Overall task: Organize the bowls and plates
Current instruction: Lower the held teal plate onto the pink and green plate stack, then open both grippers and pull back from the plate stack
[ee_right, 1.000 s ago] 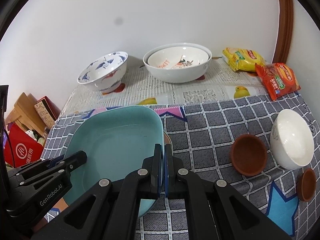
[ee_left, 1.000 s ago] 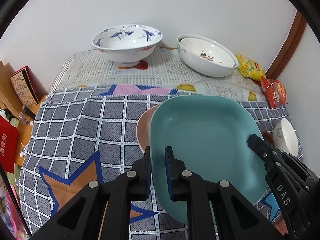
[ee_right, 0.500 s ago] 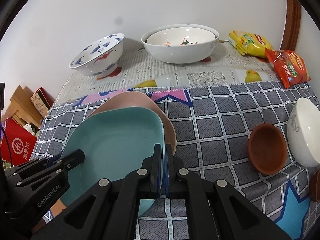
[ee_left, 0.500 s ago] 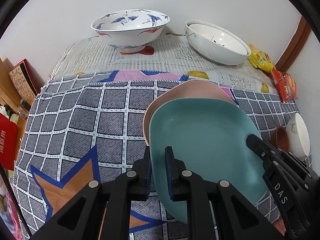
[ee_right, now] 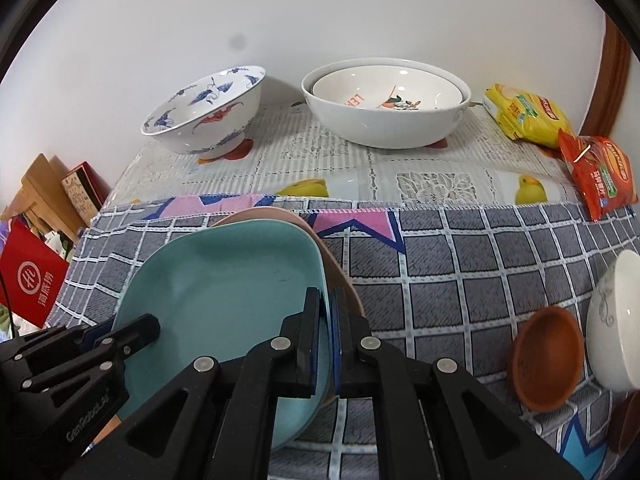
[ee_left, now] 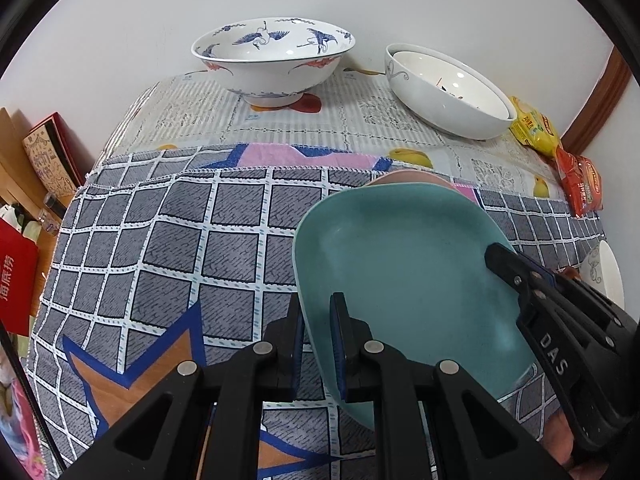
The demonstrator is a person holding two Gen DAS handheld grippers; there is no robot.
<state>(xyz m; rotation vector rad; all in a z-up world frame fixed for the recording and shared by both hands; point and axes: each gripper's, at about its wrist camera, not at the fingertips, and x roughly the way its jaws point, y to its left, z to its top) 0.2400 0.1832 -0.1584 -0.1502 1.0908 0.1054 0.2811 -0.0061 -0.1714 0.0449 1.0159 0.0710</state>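
Now, left tool (ee_left: 316, 344): clamped on teal plate (ee_left: 400, 264) rim.
Right tool (ee_right: 326, 344): loosening, rim between.
Pink plate (ee_right: 340, 276): directly beneath.

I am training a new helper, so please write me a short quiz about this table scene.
1. True or false: a pink plate shows from under the teal plate.
2. The left gripper is shut on: A) the teal plate's rim, B) the blue-patterned bowl, C) the brown bowl.
3. What sits inside the large white bowl by the wall?

Key: 1 true; 2 A; 3 a smaller white bowl.
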